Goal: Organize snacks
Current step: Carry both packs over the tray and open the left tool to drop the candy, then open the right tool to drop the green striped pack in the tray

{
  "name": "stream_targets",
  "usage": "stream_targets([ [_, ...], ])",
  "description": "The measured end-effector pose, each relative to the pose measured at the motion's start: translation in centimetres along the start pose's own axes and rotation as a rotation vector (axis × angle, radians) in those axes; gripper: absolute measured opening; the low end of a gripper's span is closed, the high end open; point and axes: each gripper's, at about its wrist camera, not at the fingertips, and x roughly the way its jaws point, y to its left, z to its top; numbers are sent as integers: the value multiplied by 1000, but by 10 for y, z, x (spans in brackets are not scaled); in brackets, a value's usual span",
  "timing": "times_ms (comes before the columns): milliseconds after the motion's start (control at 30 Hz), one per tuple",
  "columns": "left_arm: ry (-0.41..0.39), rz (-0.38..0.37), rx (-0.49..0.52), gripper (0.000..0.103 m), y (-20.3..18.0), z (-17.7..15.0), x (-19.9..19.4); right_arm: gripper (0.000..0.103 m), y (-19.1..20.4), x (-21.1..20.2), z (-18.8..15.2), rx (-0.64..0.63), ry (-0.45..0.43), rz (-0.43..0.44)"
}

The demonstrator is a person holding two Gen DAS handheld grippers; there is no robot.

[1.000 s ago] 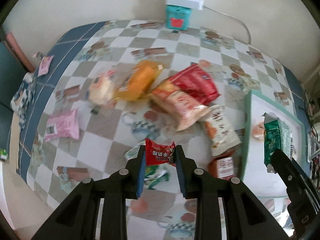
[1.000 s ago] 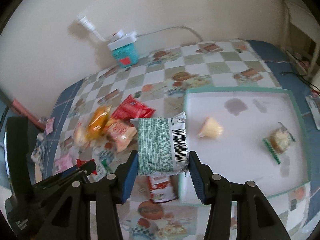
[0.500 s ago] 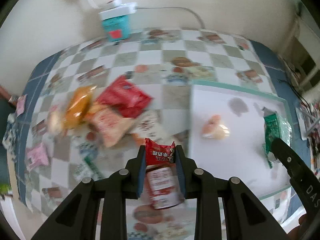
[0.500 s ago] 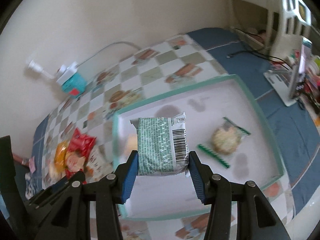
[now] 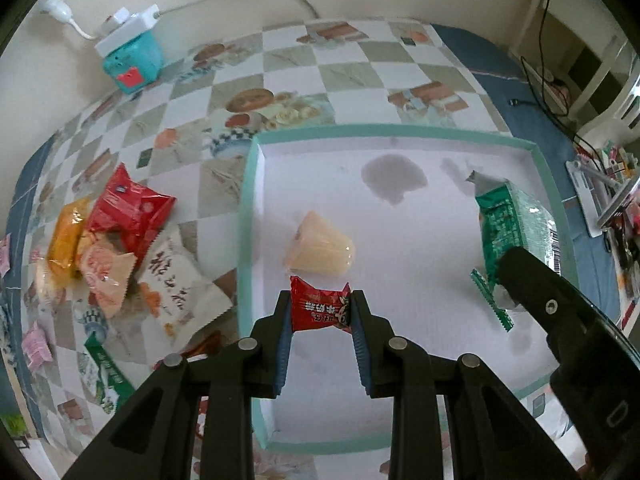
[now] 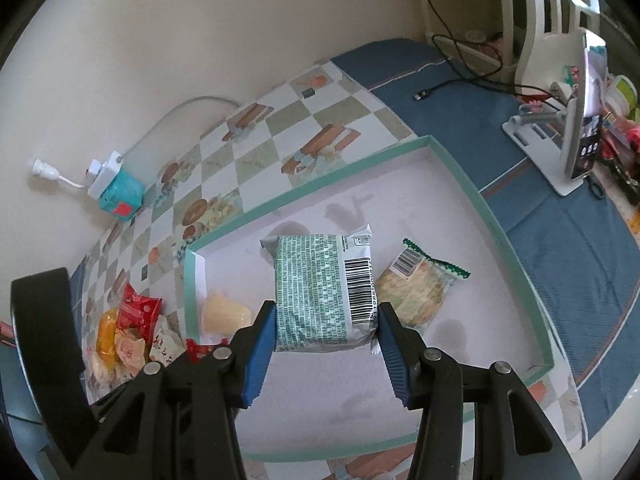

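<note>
My left gripper (image 5: 320, 312) is shut on a small red candy packet (image 5: 319, 310), held over the left part of the white tray with a teal rim (image 5: 246, 216). My right gripper (image 6: 326, 326) is shut on a green and white snack pack (image 6: 322, 288) above the same tray (image 6: 492, 220). That pack (image 5: 514, 220) and the right gripper's finger (image 5: 560, 312) also show at the right of the left wrist view. In the tray lie a pale jelly cup (image 5: 320, 246) (image 6: 224, 312) and a clear-wrapped cracker packet with green edges (image 6: 416, 286).
A pile of loose snacks (image 5: 128, 240) lies on the checkered tablecloth left of the tray: red, orange, pink and white packets. A teal box with a white power strip (image 5: 130, 54) stands by the wall. A phone on a white stand (image 6: 580, 136) and cables sit on the blue cloth at right.
Both grippers have carried their packets rightward from the snack pile to above the tray. The views have rolled. Both grips are unchanged.
</note>
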Motion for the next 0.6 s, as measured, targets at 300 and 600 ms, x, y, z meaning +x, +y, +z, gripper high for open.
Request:
stream_targets([
  [300,14,-3,-19,32,3,1,11,53,2,12,-2,-13,31,-2],
  [600,17,-5,-40,57,12,0,1,55,1,11,-2,-16,37,-17],
])
